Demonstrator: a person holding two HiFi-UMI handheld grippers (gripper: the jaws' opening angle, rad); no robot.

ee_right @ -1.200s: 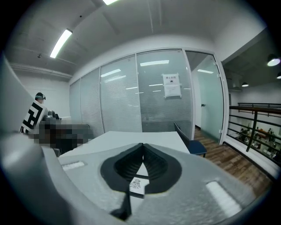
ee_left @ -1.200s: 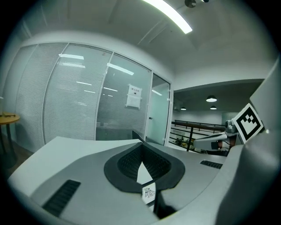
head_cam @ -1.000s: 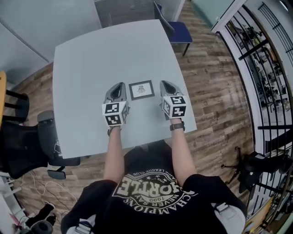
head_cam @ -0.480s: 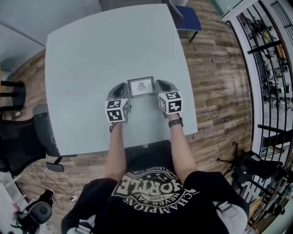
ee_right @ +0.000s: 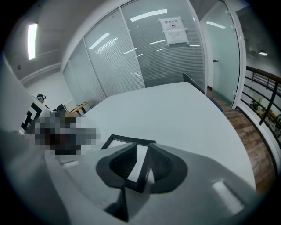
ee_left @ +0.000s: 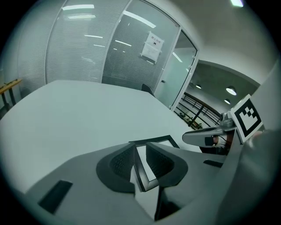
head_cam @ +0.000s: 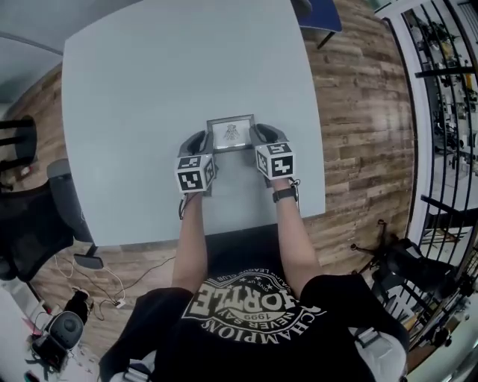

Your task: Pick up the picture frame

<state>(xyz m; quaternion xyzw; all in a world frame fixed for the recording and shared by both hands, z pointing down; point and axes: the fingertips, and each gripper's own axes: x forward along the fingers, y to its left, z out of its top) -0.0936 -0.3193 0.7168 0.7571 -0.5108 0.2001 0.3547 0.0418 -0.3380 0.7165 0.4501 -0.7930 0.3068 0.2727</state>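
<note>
A small dark picture frame with a white print lies flat on the pale table. My left gripper is at its left edge and my right gripper at its right edge. In the left gripper view the frame has its side rail running through the narrow gap of the left gripper. In the right gripper view the other rail of the frame lies inside the wider gap of the right gripper. Both pairs of jaws have just been opening and do not clamp the rails.
The table's near edge is just behind my wrists. A black office chair stands at the left, a blue chair beyond the far corner, and a black railing at the right. Glass partitions rise behind the table.
Both grippers have come down from above the table onto the frame's two side edges, and their jaws have parted around the rails.
</note>
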